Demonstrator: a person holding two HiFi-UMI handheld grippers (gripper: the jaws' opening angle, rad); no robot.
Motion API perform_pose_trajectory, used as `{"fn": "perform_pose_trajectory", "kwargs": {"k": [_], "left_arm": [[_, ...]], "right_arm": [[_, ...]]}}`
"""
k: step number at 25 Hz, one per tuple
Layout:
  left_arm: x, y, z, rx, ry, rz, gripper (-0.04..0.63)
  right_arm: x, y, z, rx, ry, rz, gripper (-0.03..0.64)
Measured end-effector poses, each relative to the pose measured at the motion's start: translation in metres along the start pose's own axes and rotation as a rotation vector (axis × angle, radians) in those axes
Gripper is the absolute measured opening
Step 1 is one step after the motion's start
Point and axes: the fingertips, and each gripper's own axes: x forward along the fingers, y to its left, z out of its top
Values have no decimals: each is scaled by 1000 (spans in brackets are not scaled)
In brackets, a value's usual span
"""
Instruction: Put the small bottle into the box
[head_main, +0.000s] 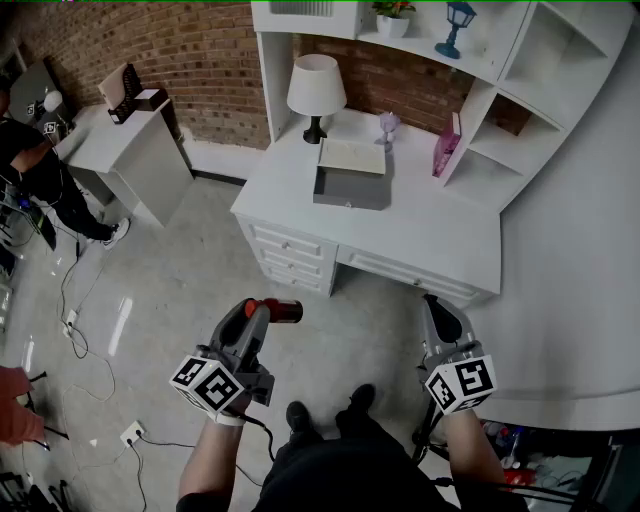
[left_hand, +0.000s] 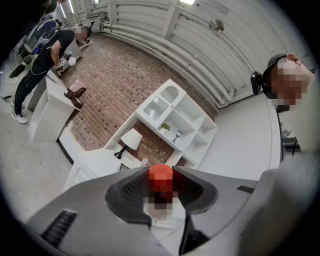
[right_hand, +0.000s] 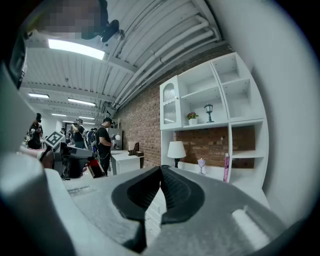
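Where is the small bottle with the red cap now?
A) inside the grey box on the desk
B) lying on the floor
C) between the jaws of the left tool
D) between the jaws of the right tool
C: the left tool is shut on the small bottle, far from the grey box; the right tool is shut on nothing.

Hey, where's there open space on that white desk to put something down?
The desk is bare along its front edge and right of the gray box, up to the shelf unit. The back is crowded: lamp, box, purple ornament, pink book.
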Motion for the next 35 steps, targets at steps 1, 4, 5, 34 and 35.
{"fn": "perform_pose_trajectory", "kwargs": {"k": [1,4,5,34,35], "left_arm": [[-8,9,4,-1,-9,0,140],[-31,31,15,-11,-33,-4,141],[-37,34,17,-16,-37,-7,141],[-46,39,47,-162,-81,-44,141],[-40,38,48,-164,-87,-38,141]], "right_arm": [[2,8,1,-8,-5,-4,0],[6,31,6,-20,-21,-13,0],[5,38,8,-20,-25,-16,0],[-5,40,29,54,-127,-94,81],[1,33,28,62,-132,-85,81]]}}
